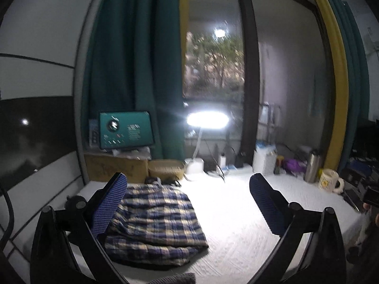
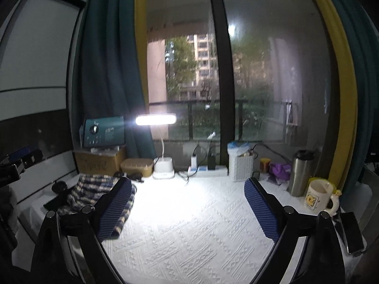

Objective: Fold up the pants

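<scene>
looking along our left gripper [image 1: 187,203], we see its blue-padded jaws spread wide with nothing between them; the left pad only overlaps the plaid pants [image 1: 156,222] in the picture, and we cannot tell whether it touches the cloth. the pants lie folded into a thick bundle on the white textured table cover [image 1: 236,224], toward the left side of the table. our right gripper [image 2: 188,206] also stands wide apart and empty above the bare cover, with the pants off to its left behind the left finger. along the window edge stand a lit desk lamp [image 2: 156,120], a white woven basket [image 2: 240,169], a steel flask [image 2: 300,172] and a cream mug [image 2: 318,196] near the right corner. a teal screen [image 1: 126,130] sits on a cardboard box [image 1: 116,168] at the back left.
</scene>
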The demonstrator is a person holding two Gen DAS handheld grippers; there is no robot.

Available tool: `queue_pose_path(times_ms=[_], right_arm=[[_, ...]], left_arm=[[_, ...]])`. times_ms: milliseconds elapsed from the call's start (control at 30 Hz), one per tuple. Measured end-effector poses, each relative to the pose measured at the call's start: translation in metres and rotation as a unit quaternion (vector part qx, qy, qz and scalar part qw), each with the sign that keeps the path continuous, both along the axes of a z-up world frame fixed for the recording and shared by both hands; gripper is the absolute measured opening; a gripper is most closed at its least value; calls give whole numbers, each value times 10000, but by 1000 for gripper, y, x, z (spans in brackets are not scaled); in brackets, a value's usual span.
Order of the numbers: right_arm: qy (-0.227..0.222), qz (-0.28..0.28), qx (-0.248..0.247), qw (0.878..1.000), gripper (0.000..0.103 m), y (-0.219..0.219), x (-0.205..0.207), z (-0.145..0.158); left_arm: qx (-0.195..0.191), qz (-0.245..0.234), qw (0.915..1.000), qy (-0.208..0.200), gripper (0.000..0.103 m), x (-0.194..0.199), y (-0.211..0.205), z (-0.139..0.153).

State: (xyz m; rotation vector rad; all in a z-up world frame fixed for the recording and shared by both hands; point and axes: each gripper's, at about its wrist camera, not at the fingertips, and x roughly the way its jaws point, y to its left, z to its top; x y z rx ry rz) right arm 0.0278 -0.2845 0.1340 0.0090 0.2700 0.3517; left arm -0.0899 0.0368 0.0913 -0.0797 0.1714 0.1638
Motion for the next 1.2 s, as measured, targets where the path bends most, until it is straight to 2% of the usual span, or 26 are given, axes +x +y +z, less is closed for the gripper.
queue_pose_path(times_ms=[167,333,467,933,1200], right_arm=[[-281,-510,-107,9982,103,-4,-11,10],[-149,-568,115,9982,103,-14,-8,13],[-108,-585,43,9982,103,-15,-7,12],[170,-626,-48,9979,103,-13,7,-2],[203,-633,-48,9978,103,-15,9,-3]], left_arm=[[169,292,9992,-227,102,-6,3,5],[199,425,9985,-281,102,-7,8,3],[198,454,9982,-349,102,-9,10,1],[112,108,9999,50,102,6,4,-13],[149,122,9998,62,102,5,0,-11]])
